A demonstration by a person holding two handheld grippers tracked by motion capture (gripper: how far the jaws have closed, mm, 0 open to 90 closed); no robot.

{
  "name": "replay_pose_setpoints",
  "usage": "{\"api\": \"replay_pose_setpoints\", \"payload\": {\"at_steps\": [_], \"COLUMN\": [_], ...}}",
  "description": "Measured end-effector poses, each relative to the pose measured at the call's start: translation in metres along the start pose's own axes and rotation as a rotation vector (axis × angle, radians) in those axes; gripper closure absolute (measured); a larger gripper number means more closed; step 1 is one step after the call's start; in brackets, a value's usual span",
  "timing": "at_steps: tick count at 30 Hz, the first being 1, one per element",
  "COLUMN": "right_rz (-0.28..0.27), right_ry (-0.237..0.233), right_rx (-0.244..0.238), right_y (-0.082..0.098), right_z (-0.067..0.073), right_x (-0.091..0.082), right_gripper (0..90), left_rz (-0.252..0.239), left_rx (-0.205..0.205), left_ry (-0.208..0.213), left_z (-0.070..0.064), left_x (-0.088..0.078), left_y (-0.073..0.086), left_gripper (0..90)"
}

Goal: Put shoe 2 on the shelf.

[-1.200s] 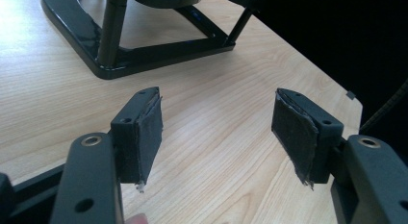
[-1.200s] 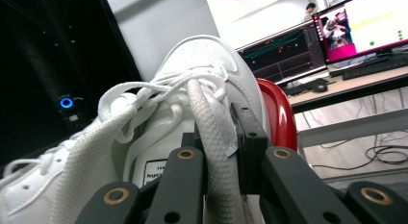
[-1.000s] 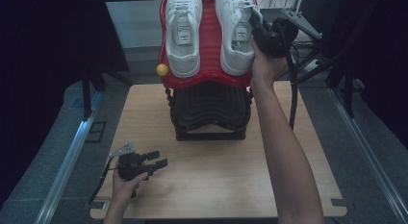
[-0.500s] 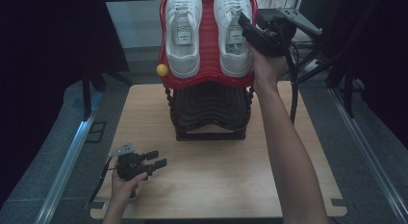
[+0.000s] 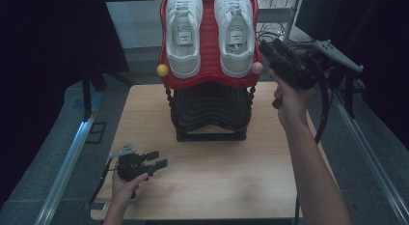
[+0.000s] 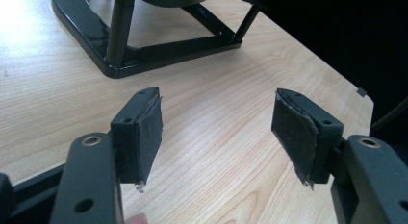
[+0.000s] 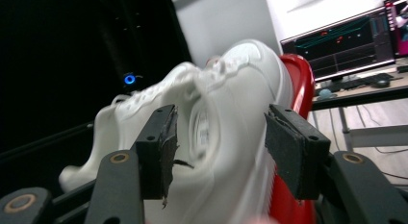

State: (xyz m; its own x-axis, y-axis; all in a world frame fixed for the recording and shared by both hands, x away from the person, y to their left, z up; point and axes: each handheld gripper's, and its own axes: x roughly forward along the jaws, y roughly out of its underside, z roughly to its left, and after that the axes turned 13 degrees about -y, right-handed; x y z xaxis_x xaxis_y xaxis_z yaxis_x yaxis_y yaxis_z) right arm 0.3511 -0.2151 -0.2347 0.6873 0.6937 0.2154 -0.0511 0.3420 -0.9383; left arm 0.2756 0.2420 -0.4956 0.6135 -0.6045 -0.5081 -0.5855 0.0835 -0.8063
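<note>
1. Your left gripper [image 5: 155, 159] rests low over the wooden table [image 5: 217, 186], jaws apart, nothing between them.
2. Your right gripper [image 5: 270, 47] hangs beside the rack's [image 5: 210, 36] right edge, jaws just spread wide, empty.
3. The right white shoe [image 5: 235, 29] sits on the red rack, left of that gripper.

The right tool [image 5: 274, 50] is pulled back off the right white sneaker [image 5: 235, 27], down toward the rack's right edge; its jaws, just opened wide, are left empty.
</note>
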Motion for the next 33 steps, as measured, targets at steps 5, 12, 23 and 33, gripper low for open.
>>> {"api": "replay_pose_setpoints", "payload": {"at_steps": [5,12,23,33], "right_rz": [0.017,0.058,0.2,0.226], "right_ry": [-0.038,-0.044,-0.028,-0.02], "right_rx": [-0.002,0.014,0.068,0.032], "right_y": [0.023,0.073,0.159,0.167], "right_z": [-0.004,-0.017,-0.036,-0.034], "right_x": [-0.038,-0.091,-0.139,-0.141], "right_gripper": [44.3,44.1,44.2,43.6], "left_rz": [0.003,0.007,0.0,0.005], "left_rx": [0.003,-0.001,0.0,0.007], "left_ry": [-0.004,-0.007,-0.014,-0.015], "left_z": [0.0,0.0,0.0,-0.001], "left_x": [0.001,0.001,-0.001,0.0], "left_y": [0.0,0.0,-0.001,0.0], "left_gripper": [35.5,35.5,35.5,35.5]}}
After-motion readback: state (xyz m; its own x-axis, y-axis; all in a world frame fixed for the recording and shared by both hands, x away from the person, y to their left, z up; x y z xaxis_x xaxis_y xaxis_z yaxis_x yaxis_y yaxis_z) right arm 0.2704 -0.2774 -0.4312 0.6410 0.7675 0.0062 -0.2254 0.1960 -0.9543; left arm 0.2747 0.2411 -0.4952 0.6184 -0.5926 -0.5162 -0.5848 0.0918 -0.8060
